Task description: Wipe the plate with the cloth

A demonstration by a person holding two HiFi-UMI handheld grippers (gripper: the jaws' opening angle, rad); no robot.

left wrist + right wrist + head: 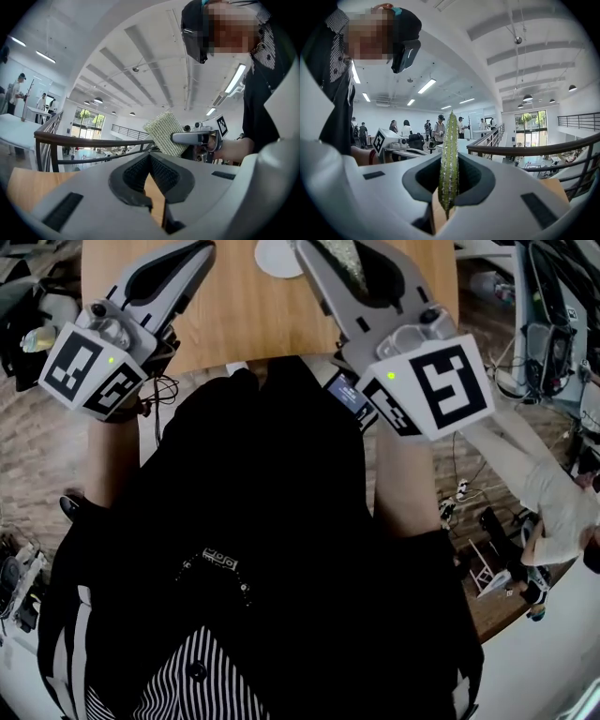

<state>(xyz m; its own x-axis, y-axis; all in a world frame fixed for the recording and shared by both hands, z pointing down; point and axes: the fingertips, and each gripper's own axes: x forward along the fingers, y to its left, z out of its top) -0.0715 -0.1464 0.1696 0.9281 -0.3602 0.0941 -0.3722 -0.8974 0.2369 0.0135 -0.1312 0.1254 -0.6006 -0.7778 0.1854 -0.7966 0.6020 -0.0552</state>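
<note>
Currently the right claw (449,161) pinches the cloth (450,136) edge-on, above the bench (234,315). The left claw (150,157) is pressed together, empty. The plate (275,257) lies ahead, untouched. Best lower the cloth flat onto it, perhaps steadying the rim.

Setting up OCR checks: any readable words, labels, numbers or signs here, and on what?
None readable.
Left marker cube, right marker cube: black-and-white square patterns, not words.
Small screen beside the right marker cube: lines too small to read.
Patch on the black top: too blurred to read.
</note>
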